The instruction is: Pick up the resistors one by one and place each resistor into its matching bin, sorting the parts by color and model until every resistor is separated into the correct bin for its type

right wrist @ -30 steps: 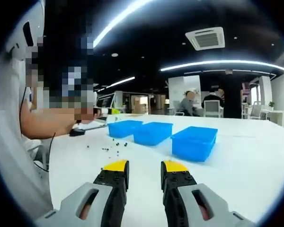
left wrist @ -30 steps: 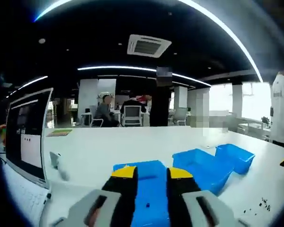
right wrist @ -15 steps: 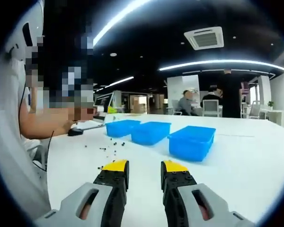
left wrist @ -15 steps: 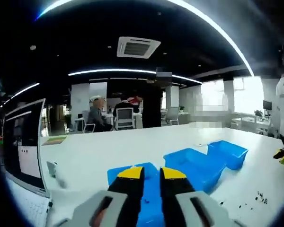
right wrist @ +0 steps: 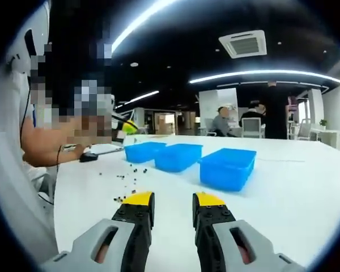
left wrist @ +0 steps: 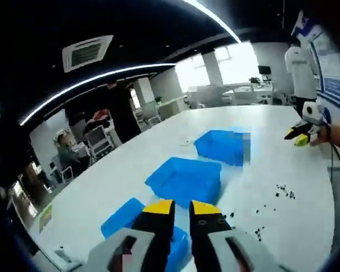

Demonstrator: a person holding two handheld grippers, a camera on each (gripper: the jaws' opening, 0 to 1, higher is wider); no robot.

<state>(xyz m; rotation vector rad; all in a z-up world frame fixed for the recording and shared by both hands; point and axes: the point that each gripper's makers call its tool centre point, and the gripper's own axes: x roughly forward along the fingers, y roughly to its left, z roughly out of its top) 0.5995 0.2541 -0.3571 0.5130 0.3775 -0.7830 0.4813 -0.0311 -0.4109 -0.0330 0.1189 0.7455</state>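
Observation:
Three blue bins stand in a row on the white table [left wrist: 260, 170]: the far bin [left wrist: 224, 146], the middle bin [left wrist: 184, 178] and the near bin [left wrist: 122, 218]. My left gripper [left wrist: 182, 208] hovers over the near bin's edge, its jaws close together with a narrow gap and nothing seen in it. Small dark resistors [left wrist: 283, 192] lie scattered right of the bins. My right gripper [right wrist: 173, 201] hangs open and empty over bare table, short of the bins [right wrist: 178, 157] and right of the scattered resistors [right wrist: 127, 175].
A hand holds the right gripper [left wrist: 303, 133] at the table's right edge. The person [right wrist: 22, 141] sits at the left, with the left gripper [right wrist: 124, 126] raised beside them. People and chairs [left wrist: 96, 133] sit far behind the table.
The left gripper view has swung and tilted down over the bins. Its jaws have drawn closer together. The right gripper has barely moved.

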